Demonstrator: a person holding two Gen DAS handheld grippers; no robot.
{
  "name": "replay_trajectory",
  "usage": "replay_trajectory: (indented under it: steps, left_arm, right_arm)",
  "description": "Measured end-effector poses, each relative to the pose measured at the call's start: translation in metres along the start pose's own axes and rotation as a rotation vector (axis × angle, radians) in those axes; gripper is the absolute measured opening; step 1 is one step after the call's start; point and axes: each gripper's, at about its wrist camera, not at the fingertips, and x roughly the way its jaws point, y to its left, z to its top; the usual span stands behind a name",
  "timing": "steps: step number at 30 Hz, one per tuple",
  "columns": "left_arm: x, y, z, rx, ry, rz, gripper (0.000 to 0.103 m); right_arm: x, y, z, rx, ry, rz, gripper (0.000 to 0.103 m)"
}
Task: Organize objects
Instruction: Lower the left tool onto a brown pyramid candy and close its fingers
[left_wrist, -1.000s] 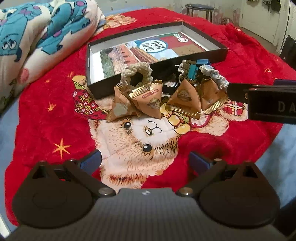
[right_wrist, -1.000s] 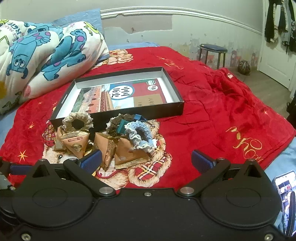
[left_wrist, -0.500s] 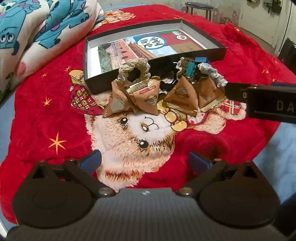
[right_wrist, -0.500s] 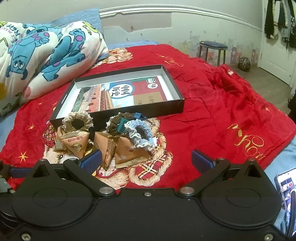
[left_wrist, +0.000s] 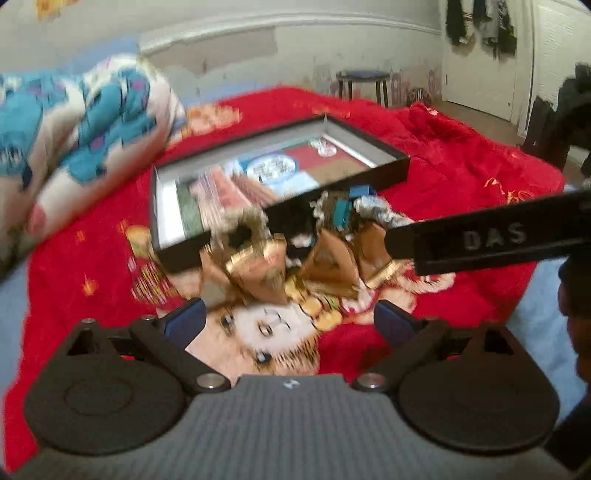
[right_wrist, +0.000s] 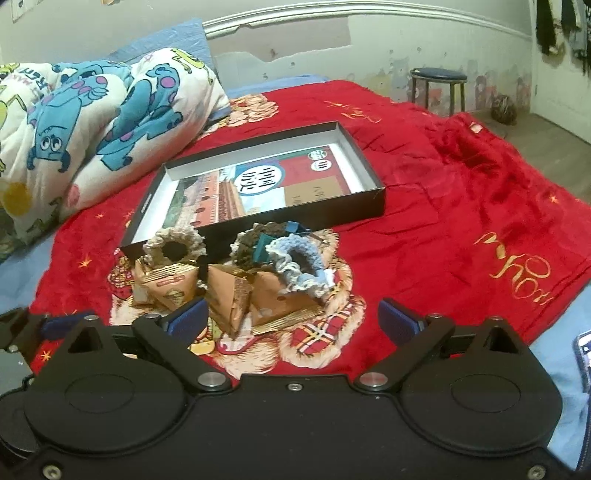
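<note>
- The right gripper (right_wrist: 291, 317) sits at the bottom of its view, jaws spread wide with nothing between the blue pads; they have just been closing a little.
- The left gripper (left_wrist: 288, 321) is likewise released, its pads wide apart over the bear print on the red blanket (right_wrist: 461, 206); this view is smeared by motion.
- A black shallow box (right_wrist: 369, 206) lies open at centre frame on the blanket, with only a printed sheet lining its floor.
- Just below the box's near wall is a pile: triangular brown packets (right_wrist: 229, 295) with gold edges, lying against one another.
- A beige crocheted scrunchie (right_wrist: 173, 247) rests on the left packets, touching the box wall.
- A pale blue scrunchie (right_wrist: 299, 269) drapes over the right packet, beside a dark brown one (right_wrist: 247, 243) and a teal clip (right_wrist: 262, 247).
- A cartoon-print quilt (right_wrist: 92, 110) is bunched at upper left.
- A stool (right_wrist: 439, 88) stands by the wall at upper right.
- In the left view, the right gripper's black body crosses the right edge.
</note>
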Motion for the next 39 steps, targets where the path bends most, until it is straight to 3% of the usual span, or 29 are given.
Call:
replay_trajectory:
  steps: [7, 13, 16, 18, 26, 31, 35, 37, 39]
  left_arm:
    - [0.016, -0.022, 0.009, 0.102, 0.023, -0.002, 0.095]
    - [0.024, -0.013, 0.009, 0.014, 0.010, -0.002, 0.091]
    - [0.034, -0.009, 0.013, -0.055, 0.018, -0.061, 0.079]
    - [0.040, -0.011, 0.014, -0.063, 0.019, -0.062, 0.070]
    - [0.055, -0.018, 0.014, -0.074, -0.001, -0.046, 0.065]
    - [0.064, -0.023, 0.013, -0.079, -0.006, -0.041, 0.043]
    - [0.066, -0.027, 0.013, -0.068, -0.020, -0.022, 0.042]
    - [0.068, -0.026, 0.015, -0.071, -0.016, -0.021, 0.047]
    - [0.070, -0.024, 0.016, -0.085, -0.008, -0.023, 0.058]
  right_arm:
    - [0.017, -0.009, 0.002, 0.061, 0.031, 0.007, 0.085]
    - [0.026, -0.015, 0.004, 0.102, 0.039, 0.035, 0.081]
    - [0.029, -0.016, 0.004, 0.109, 0.041, 0.050, 0.079]
    - [0.031, -0.017, 0.004, 0.113, 0.047, 0.052, 0.078]
    - [0.051, -0.023, 0.004, 0.159, 0.087, 0.088, 0.068]
    - [0.063, -0.021, 0.005, 0.175, 0.104, 0.135, 0.062]
    - [0.071, -0.024, 0.005, 0.193, 0.110, 0.126, 0.061]
    - [0.075, -0.024, 0.006, 0.201, 0.107, 0.120, 0.061]
    - [0.078, -0.024, 0.007, 0.205, 0.105, 0.114, 0.060]
